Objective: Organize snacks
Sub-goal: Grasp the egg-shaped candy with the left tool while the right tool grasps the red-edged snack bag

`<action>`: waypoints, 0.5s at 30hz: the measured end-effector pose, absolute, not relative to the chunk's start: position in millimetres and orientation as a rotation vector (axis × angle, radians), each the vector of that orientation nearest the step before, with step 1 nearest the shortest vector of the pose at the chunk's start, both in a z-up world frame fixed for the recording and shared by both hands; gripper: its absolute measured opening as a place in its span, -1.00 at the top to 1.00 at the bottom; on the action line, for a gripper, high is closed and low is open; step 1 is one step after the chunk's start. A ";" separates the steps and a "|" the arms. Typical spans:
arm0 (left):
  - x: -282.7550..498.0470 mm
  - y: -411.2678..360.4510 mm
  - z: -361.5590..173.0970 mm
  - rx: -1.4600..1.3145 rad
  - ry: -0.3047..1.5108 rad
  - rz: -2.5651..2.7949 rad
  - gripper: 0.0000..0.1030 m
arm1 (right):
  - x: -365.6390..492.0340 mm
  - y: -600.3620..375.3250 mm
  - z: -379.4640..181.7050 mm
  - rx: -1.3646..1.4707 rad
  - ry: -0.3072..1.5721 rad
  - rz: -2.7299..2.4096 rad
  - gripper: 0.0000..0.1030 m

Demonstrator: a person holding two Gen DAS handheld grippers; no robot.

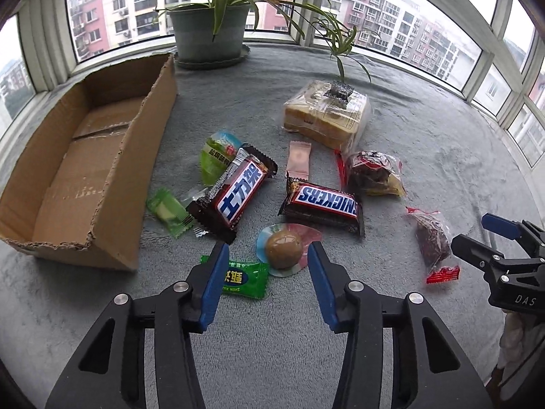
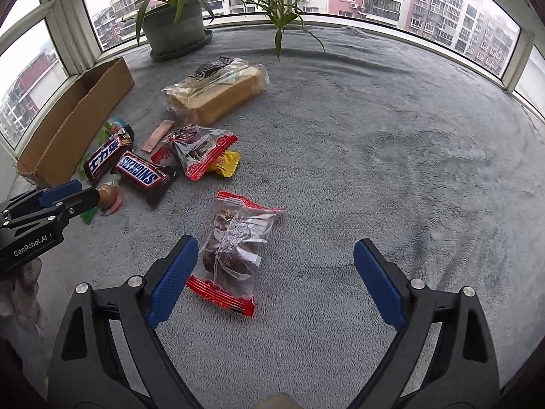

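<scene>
With both the left gripper point(image 1: 265, 266) and right gripper point(image 2: 276, 272) spread wide and empty, the brown egg in its clear round wrapper point(image 1: 283, 250), lying between the left pads, is best centred before being carried to the open cardboard box point(image 1: 112, 184).

A soft grey carpet-like cover point(image 1: 425, 156) spreads over the whole surface of a curved bay, its pile brushed into lighter and darker swirls. White-framed windows point(image 2: 402, 24) wrap around the far edge in a bow, and through the glass stand pink and white apartment blocks point(image 1: 402, 24) under flat, overcast daylight that casts almost no shadow indoors. A grey-green plant pot point(image 1: 209, 30) on a matching saucer sits against the window frame, its long striped leaves arching outward, and one trailing shoot point(image 2: 281, 24) hangs low over the cover.
</scene>
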State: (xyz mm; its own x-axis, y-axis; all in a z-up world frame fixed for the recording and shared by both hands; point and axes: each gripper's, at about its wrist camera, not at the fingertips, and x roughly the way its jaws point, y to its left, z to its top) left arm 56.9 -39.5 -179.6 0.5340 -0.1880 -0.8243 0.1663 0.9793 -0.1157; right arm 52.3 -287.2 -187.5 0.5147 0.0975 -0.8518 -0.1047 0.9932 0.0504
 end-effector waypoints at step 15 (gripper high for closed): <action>65.0 -50.5 -197.0 0.042 0.987 -0.247 0.39 | 62.7 -273.1 -200.4 -0.006 1.082 0.164 -0.42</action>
State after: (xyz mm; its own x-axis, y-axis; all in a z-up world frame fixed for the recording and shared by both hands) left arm 65.0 -50.5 -197.0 0.5256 -0.1873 -0.8298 0.2250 0.9713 -0.0767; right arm 62.7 -273.1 -200.4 0.4585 0.1303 -0.8791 -0.1364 0.9878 0.0752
